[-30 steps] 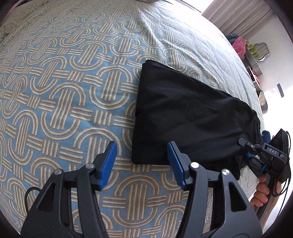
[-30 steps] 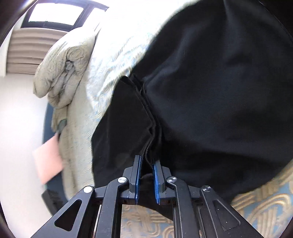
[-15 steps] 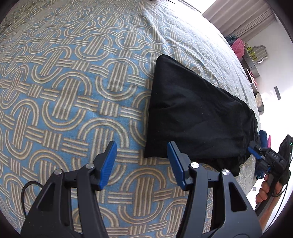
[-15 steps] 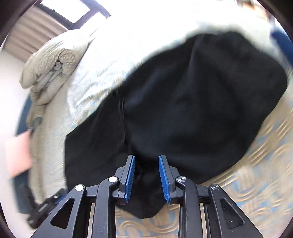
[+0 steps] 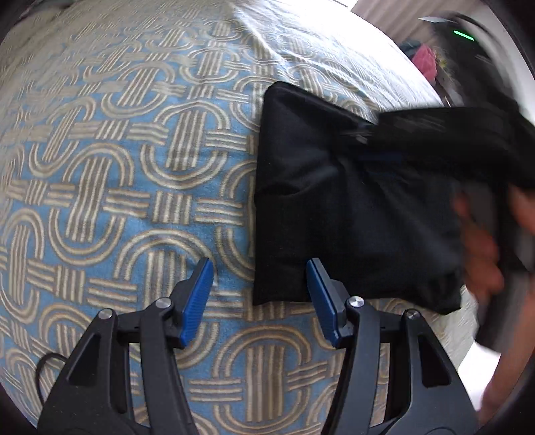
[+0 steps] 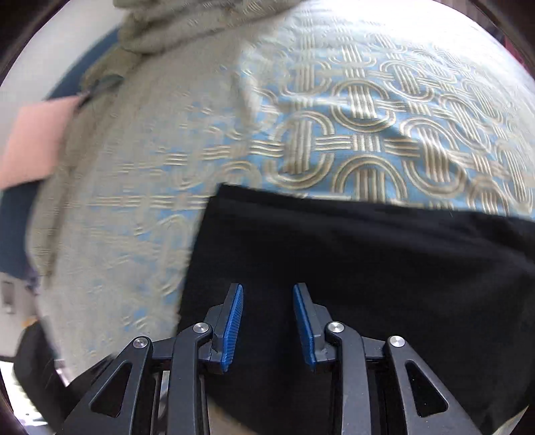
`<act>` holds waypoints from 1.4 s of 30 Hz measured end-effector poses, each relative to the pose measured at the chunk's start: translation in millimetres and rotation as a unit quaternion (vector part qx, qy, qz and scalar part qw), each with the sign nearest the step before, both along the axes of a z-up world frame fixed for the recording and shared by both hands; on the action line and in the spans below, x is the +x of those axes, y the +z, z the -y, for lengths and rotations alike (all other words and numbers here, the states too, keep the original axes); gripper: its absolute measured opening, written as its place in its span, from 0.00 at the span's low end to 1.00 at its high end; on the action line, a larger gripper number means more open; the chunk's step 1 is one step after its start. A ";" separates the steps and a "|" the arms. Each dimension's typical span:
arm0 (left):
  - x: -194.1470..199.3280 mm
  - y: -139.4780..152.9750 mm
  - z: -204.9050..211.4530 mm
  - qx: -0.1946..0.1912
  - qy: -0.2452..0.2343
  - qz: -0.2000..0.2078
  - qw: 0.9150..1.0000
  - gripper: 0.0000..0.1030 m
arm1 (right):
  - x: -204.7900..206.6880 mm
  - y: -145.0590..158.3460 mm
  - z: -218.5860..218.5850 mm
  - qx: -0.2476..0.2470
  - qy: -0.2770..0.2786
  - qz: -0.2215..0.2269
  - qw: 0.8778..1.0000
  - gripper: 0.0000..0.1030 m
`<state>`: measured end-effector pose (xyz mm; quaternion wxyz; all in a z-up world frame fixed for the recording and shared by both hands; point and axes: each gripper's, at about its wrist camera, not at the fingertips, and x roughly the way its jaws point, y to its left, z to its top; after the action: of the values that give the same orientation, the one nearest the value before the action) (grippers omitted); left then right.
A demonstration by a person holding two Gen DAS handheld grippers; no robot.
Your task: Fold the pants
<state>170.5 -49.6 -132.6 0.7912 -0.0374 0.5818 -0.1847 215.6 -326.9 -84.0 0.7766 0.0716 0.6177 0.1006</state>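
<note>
The black pants [image 5: 337, 207] lie folded into a compact rectangle on the blue and beige patterned bed cover [image 5: 133, 167]. My left gripper [image 5: 259, 291] is open and empty, hovering over the near left corner of the fold. My right gripper [image 6: 265, 321] is open and empty, right above the pants [image 6: 367, 267]. In the left wrist view the right gripper and the hand holding it show as a dark blur [image 5: 468, 144] over the pants' right side.
A rolled beige duvet [image 6: 187, 20] lies at the head of the bed. A pink sheet [image 6: 30, 140] sits off the bed's left side. Curtains and a pink item [image 5: 426, 62] stand beyond the far edge of the bed.
My right gripper let go of the pants' end, opened, and swung up over the folded pants. The fold now lies shorter and thicker. My left gripper stayed open and shifted slightly.
</note>
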 end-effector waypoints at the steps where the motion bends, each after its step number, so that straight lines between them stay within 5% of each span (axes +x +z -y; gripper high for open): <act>1: -0.6 0.0 1.4 0.004 -0.004 0.003 1.000 0.57 | 10.5 -9.8 3.8 -0.027 -0.011 0.013 0.999 0.20; 2: -1.6 0.3 1.8 0.005 -0.007 0.006 1.000 0.57 | 19.0 -11.3 10.9 -0.027 -0.026 0.030 0.999 0.07; 5: -3.2 1.7 -1.6 -0.001 -0.013 0.009 1.000 0.57 | 24.0 -3.5 43.9 0.028 -0.093 0.038 0.995 0.04; 8: -2.8 8.4 -11.5 -0.016 -0.007 0.004 1.000 0.57 | -1.6 20.6 73.1 -0.002 -0.103 0.060 0.993 0.09; 10: -1.8 17.0 -19.2 -0.028 0.006 0.007 1.000 0.57 | -35.0 37.0 98.7 0.029 -0.089 0.078 0.993 0.15; 13: 1.1 34.9 -21.3 -0.044 0.019 0.019 0.999 0.57 | -88.0 27.4 134.8 0.075 -0.072 0.047 0.993 0.45; 16: 2.0 52.0 -8.0 -0.049 0.008 0.038 0.998 0.57 | -112.5 4.9 164.6 0.076 -0.070 0.019 0.994 0.37; 19: -0.2 62.1 15.9 -0.045 -0.011 0.049 0.998 0.57 | -141.6 18.6 217.9 0.094 -0.173 0.009 0.980 0.40; 23: 3.5 59.6 47.6 -0.014 -0.033 0.056 0.998 0.57 | -188.3 37.9 285.8 0.143 -0.278 0.074 0.947 0.45; 29: 6.8 47.6 41.8 0.008 -0.012 0.050 0.999 0.57 | -242.6 12.5 354.3 0.169 -0.394 0.067 0.901 0.54; 38: 3.8 71.9 98.2 0.013 -0.084 0.095 0.992 0.66 | -238.0 -10.3 404.9 0.210 -0.450 0.080 0.864 0.60; 42: 2.9 71.9 140.9 0.006 -0.128 0.100 0.987 0.66 | -226.0 -0.6 409.6 0.181 -0.452 0.085 0.869 0.61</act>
<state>173.4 -190.5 -60.8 0.8155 0.0606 0.5006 -0.2842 -10.4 -736.5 -84.6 0.7599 0.4737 0.4209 -0.1453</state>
